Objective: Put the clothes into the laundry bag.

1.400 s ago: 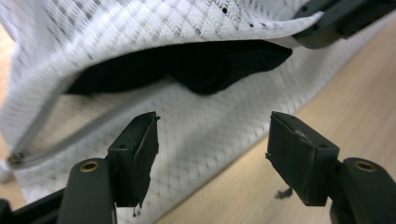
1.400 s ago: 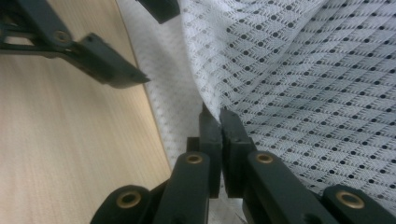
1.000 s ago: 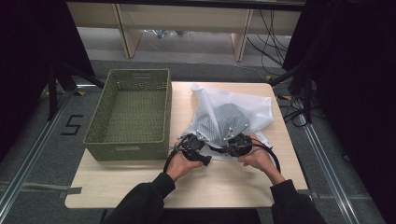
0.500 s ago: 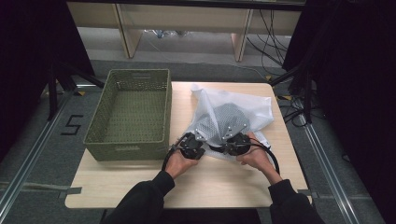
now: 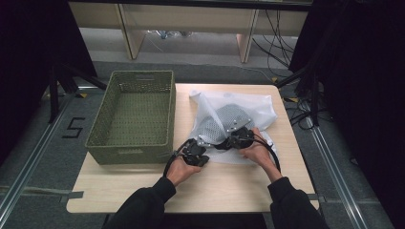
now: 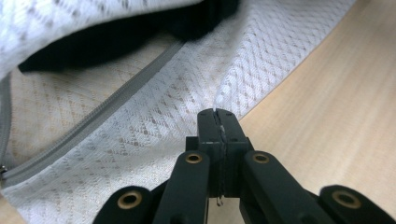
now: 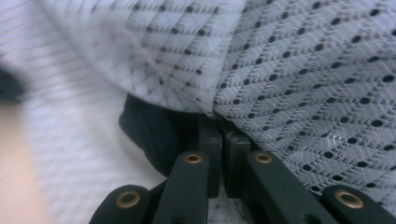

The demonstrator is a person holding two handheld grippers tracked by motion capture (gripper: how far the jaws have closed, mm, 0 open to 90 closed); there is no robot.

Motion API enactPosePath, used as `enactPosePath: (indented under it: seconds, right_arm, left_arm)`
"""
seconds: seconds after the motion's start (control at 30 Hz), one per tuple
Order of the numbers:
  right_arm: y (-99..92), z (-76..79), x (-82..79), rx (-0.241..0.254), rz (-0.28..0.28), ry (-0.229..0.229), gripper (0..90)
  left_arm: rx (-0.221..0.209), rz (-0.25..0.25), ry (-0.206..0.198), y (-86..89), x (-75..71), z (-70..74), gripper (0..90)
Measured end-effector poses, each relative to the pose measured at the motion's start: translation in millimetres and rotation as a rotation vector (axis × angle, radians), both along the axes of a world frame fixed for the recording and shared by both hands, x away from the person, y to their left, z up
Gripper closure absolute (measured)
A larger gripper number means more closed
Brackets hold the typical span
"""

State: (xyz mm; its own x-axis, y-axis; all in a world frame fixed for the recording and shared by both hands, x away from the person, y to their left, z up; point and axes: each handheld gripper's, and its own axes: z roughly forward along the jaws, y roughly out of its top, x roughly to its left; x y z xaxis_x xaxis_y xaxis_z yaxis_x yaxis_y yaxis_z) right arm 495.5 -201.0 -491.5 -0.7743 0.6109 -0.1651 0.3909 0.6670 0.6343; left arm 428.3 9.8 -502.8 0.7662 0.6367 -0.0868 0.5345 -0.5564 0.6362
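A white mesh laundry bag [image 5: 255, 107] lies on the table with a grey dotted garment [image 5: 224, 121] inside it. My left gripper [image 5: 204, 144] is at the bag's near-left edge. In the left gripper view its jaws are shut [image 6: 217, 114] on the bag's lower edge [image 6: 154, 126], close to the grey zipper [image 6: 116, 105]. My right gripper [image 5: 227, 140] is just to its right. Its jaws are shut [image 7: 223, 125] on the bag's upper mesh layer [image 7: 177, 60], with the dotted garment [image 7: 317, 84] showing through it. Something dark [image 7: 149, 135] sits under that layer.
A green wire basket [image 5: 133, 148] stands empty on the left half of the wooden table [image 5: 229, 186], right beside the left hand. Black cables [image 5: 272, 155] trail from both grippers. The table's front edge lies near the person's forearms.
The right gripper has shifted a little left and away from the person, taking the bag's fabric with it. The left hand has stayed where it was.
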Motion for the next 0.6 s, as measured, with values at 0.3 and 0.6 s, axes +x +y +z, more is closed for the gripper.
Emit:
enactPosePath:
  seconds: [0.3, 0.6]
  right_arm:
    - [1.7, -2.7, 24.0, 0.008, -0.045, -0.007, 89.8]
    - [-8.9, 27.0, -13.1, 0.006, 0.079, -0.035, 89.9]
  left_arm:
    - [-0.025, -0.011, 0.012, 3.0, -5.1, -0.6, 88.9]
    - [-0.045, -0.009, 0.006, 5.6, -5.5, 2.0, 87.2]
